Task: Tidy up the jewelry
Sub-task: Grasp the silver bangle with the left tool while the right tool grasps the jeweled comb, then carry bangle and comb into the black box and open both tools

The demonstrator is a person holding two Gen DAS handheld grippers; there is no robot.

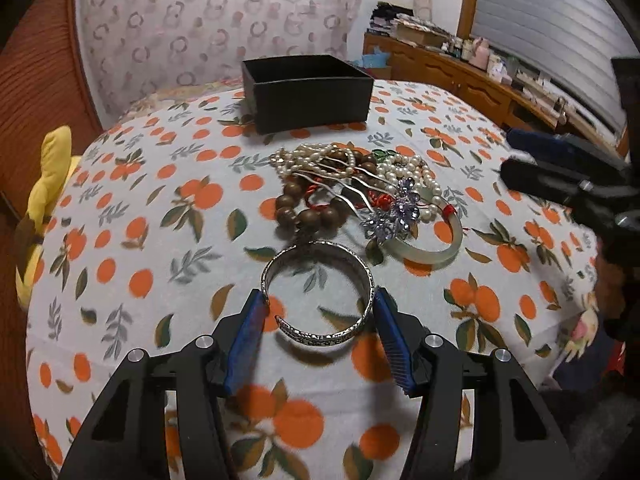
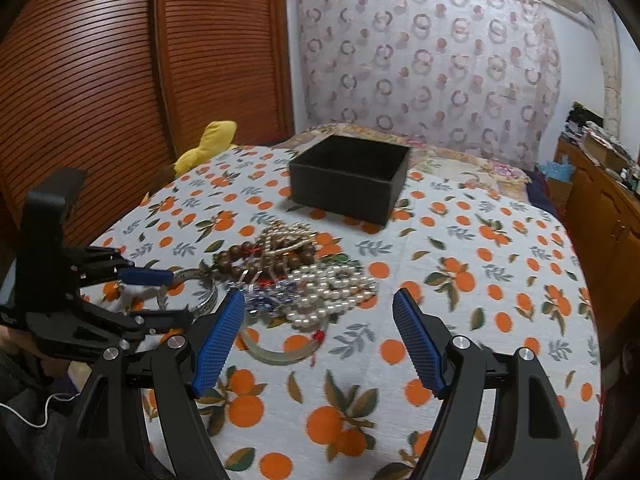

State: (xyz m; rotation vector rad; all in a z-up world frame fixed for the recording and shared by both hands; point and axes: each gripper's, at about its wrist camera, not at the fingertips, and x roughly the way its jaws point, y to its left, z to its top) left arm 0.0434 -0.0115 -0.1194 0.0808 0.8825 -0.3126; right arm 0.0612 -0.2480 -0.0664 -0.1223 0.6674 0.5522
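A silver cuff bangle [image 1: 320,294] lies on the orange-print cloth between the blue pads of my left gripper [image 1: 318,300], which touch its sides. Behind it lies a heap of jewelry [image 1: 352,184]: wooden beads, pearl strands, a silver hair comb with purple flowers and a pale jade bangle [image 1: 436,250]. An open black box [image 1: 308,90] stands beyond. In the right wrist view my right gripper [image 2: 320,312] is open and empty just before the heap [image 2: 320,280], with the box [image 2: 348,178] farther back. The left gripper [image 2: 160,296] shows at the left there, around the silver bangle [image 2: 204,300].
A yellow plush toy [image 1: 44,196] lies at the table's left edge. A wooden louvred door [image 2: 120,80] and a patterned curtain [image 2: 432,60] stand behind. A cluttered wooden sideboard [image 1: 460,68] runs along the right.
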